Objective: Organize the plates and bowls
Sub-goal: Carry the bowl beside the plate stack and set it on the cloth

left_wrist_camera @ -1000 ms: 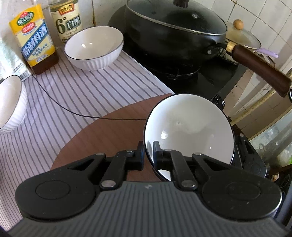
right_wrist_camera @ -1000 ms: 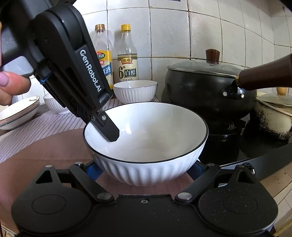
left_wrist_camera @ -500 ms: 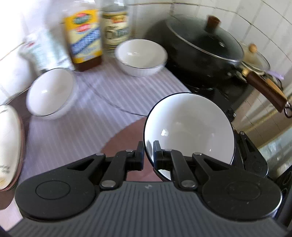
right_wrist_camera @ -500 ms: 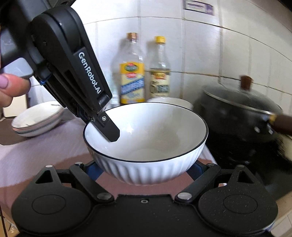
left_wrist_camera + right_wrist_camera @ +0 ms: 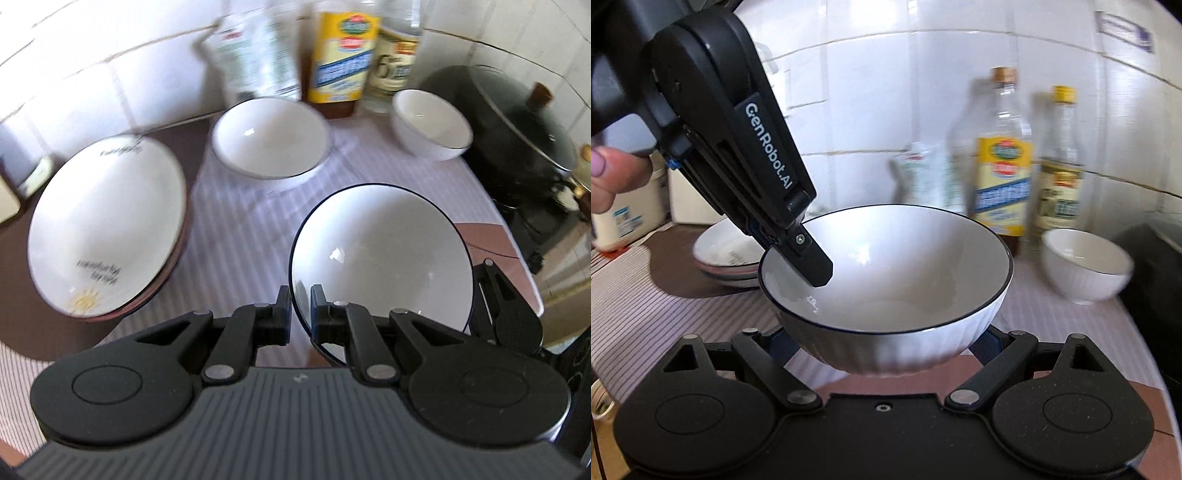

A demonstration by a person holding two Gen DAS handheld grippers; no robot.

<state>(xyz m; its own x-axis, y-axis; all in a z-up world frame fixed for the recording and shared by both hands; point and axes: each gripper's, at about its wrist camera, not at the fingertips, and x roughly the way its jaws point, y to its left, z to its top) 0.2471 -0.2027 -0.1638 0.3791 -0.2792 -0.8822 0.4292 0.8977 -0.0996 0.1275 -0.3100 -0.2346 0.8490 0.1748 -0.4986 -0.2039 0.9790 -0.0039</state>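
Note:
A white bowl with a dark rim [image 5: 380, 258] hangs in the air above the striped cloth [image 5: 240, 236], carried by both grippers. My left gripper [image 5: 297, 295] is shut on its near rim, one finger inside and one outside; the right wrist view shows it [image 5: 790, 254] reaching down from the upper left. My right gripper [image 5: 884, 343] clasps the bowl's [image 5: 886, 266] ribbed lower sides, pads against both flanks. On the counter stand another white bowl [image 5: 269, 144], a smaller bowl [image 5: 428, 125] and a stack of plates [image 5: 107, 225].
Two bottles [image 5: 1003, 162] [image 5: 1060, 166] and a packet stand against the tiled wall behind the bowls. A black lidded pot [image 5: 517, 122] sits on the stove at the right. A brown mat lies under the plates [image 5: 724, 258]. A person's fingers show at the left edge.
Both grippers have carried the bowl to the left, away from the stove and a little higher. The plate stack and the middle bowl have come into view; the grips have not changed.

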